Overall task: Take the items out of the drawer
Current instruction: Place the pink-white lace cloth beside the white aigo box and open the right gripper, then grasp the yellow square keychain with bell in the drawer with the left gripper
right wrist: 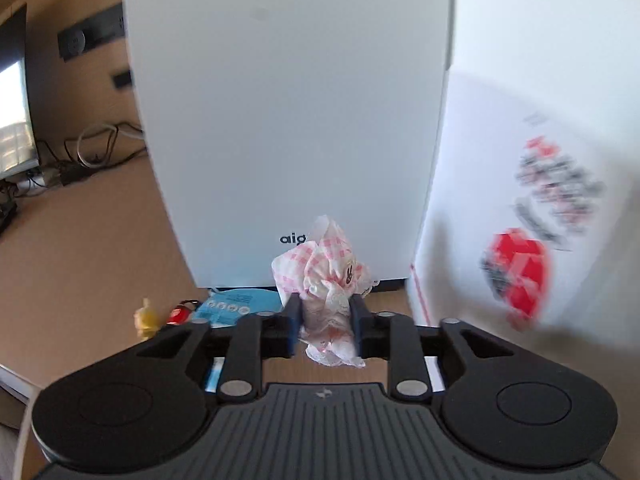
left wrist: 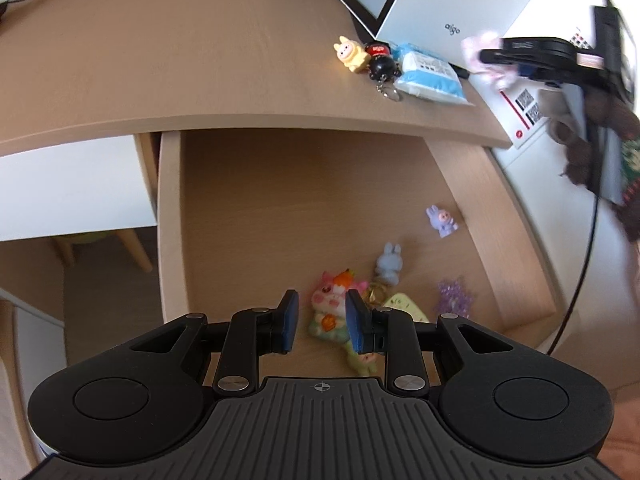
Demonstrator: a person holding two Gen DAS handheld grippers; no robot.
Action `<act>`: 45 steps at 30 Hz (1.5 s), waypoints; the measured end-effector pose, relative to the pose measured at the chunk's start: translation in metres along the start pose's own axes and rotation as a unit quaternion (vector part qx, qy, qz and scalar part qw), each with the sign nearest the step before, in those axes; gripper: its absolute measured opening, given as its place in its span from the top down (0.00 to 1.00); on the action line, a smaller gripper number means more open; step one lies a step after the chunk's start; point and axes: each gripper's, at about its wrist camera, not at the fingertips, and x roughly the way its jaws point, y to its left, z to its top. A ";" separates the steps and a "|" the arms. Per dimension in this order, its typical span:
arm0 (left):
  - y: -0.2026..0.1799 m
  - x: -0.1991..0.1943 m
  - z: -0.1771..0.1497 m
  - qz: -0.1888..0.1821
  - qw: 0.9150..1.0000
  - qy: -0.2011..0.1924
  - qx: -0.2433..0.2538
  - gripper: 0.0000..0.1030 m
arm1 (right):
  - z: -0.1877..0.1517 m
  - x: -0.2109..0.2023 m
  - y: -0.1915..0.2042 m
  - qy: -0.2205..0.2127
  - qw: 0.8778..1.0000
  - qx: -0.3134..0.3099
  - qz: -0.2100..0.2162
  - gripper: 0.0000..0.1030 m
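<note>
Your right gripper (right wrist: pixel 325 320) is clamped on a pink checked cloth (right wrist: pixel 326 276), up over the desk (left wrist: pixel 160 60) in front of the white box (right wrist: pixel 288 100). Your left gripper (left wrist: pixel 322 322) hangs with jaws apart and empty over the open drawer (left wrist: pixel 280 200), right above a pink toy (left wrist: pixel 330 304); the bunnies (left wrist: pixel 440 220) sit further back in the drawer.

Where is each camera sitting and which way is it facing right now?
Left wrist: on the left claw, angled down into the open drawer above a pink toy; its fingers show, and the right claw too.
Right wrist: on the right claw, facing a white box, pinching a pink checked bundle.
Shared: yellow figure, blue packet, white box.
</note>
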 end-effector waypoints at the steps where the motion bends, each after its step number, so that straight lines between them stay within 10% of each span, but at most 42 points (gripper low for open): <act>1: 0.000 -0.001 -0.001 0.001 1.000 0.002 0.003 0.73 | -0.002 0.004 0.000 0.006 1.000 0.003 -0.003 0.60; 15: -0.044 0.048 0.014 -0.036 0.992 0.098 0.070 0.73 | -0.073 -0.084 0.009 0.024 0.996 0.044 0.073 0.26; 21: -0.040 0.102 0.020 -0.060 0.975 0.199 -0.084 0.73 | -0.128 -0.121 0.016 0.079 0.994 0.046 0.052 0.21; 29: -0.035 0.127 0.012 -0.014 0.956 0.198 -0.215 0.73 | -0.181 -0.139 0.005 0.134 0.988 0.067 0.034 0.21; 38: -0.053 0.153 0.003 0.004 0.955 0.202 -0.219 0.63 | -0.195 -0.155 -0.005 0.135 0.988 0.069 0.014 0.21; 45: -0.085 0.162 0.018 0.021 0.978 0.162 -0.126 0.55 | -0.200 -0.156 0.000 0.146 0.987 0.060 0.002 0.20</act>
